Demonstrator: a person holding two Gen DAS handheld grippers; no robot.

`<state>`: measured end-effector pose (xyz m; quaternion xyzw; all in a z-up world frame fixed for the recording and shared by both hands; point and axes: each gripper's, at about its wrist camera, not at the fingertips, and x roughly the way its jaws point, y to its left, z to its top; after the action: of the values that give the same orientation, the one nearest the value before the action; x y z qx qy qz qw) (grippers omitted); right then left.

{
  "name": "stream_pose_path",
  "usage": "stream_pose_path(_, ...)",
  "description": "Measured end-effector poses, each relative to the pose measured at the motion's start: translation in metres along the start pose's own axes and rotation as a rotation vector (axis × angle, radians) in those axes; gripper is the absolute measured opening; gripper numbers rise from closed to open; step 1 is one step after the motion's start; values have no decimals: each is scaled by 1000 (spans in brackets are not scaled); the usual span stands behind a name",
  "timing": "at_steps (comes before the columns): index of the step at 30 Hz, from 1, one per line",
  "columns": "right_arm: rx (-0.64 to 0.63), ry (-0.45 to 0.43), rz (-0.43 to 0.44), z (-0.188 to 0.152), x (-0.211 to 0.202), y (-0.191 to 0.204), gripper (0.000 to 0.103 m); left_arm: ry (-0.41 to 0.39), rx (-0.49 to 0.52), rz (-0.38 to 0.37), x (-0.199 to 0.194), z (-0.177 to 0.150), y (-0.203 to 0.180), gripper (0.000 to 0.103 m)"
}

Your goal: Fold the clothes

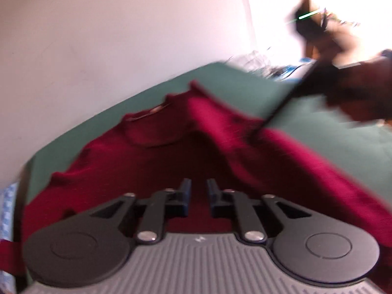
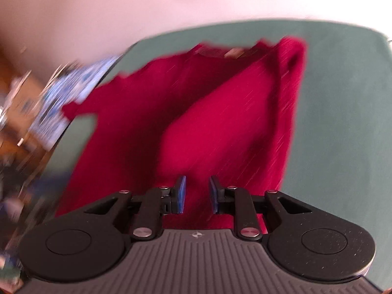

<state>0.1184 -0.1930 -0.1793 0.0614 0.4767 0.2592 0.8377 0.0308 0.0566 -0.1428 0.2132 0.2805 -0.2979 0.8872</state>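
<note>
Blue pads of left gripper (image 1: pixel 198 196) seen slightly parted, nothing pinched; red shirt (image 1: pixel 152 156) spread just below and ahead on green table (image 1: pixel 245 83). Right gripper (image 2: pixel 197 194) same deal: narrow gap, empty, over folded-in side panel. Shirt judged soft, light, floppy; best grabbed at hem or shoulder edge. Only left view catches right gripper from outside; only right view shows patterned cloth (image 2: pixel 71 95) far left.

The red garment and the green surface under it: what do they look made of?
Red garment: looks like a soft knit, matte, with fine lines that may be ribbing or motion blur; it drapes and folds limply. Green surface: looks like a matte cloth or felt-like cover, with no shine and faint mottling. Blur leaves both uncertain.
</note>
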Motion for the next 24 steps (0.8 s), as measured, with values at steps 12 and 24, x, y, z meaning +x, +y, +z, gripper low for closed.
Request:
stream_pose_path(12,56,46,-47,-69,-29,18,27,-29,299,15,110,30,-27,17)
stream_pose_path(24,30,42,-94,-74,-21,33,33,-87,244,-81,142,49,-26,27)
